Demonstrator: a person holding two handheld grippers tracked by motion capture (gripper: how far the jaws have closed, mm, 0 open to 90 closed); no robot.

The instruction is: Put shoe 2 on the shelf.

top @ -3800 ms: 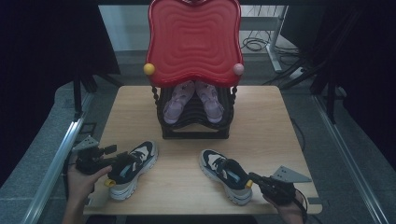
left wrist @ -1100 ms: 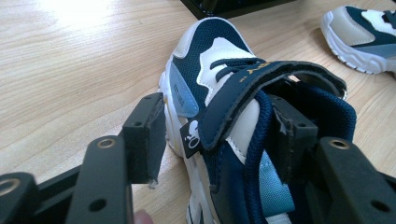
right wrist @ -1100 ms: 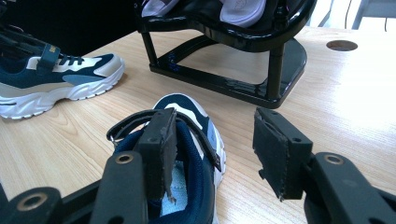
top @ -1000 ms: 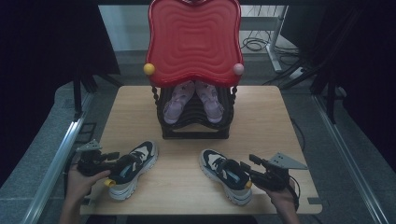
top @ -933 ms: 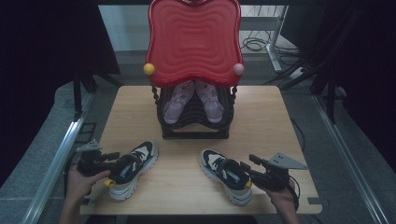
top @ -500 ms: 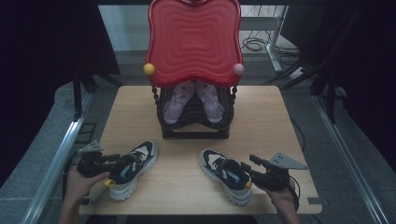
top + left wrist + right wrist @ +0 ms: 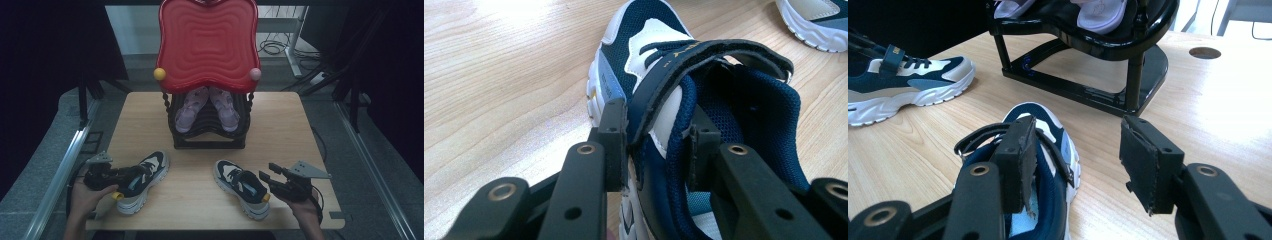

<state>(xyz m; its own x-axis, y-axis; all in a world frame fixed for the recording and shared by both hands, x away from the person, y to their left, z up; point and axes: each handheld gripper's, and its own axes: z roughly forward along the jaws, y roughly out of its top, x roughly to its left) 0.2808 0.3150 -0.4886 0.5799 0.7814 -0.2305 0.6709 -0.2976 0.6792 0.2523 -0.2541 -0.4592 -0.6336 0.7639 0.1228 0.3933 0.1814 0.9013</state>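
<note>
Navy-and-white mesh sneaker (image 7: 659, 100): light, soft; your left claw (image 7: 656, 145) has just been closing on its padded collar. Right claw (image 7: 1073, 160) open, empty.

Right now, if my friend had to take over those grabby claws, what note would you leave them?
Left gripper: jaws have just been closing on the collar wall of the left navy-and-white sneaker, one jaw outside, one inside; it sits on the table.
Right gripper: open, one jaw inside the right sneaker, the other out in the air; nothing pinched.
Black shoe rack at the back holds pink shoes under a red tray.
Done: both grippers are at the sneakers.
Left: probably grip, lift and move both, perhaps to the rack.
</note>
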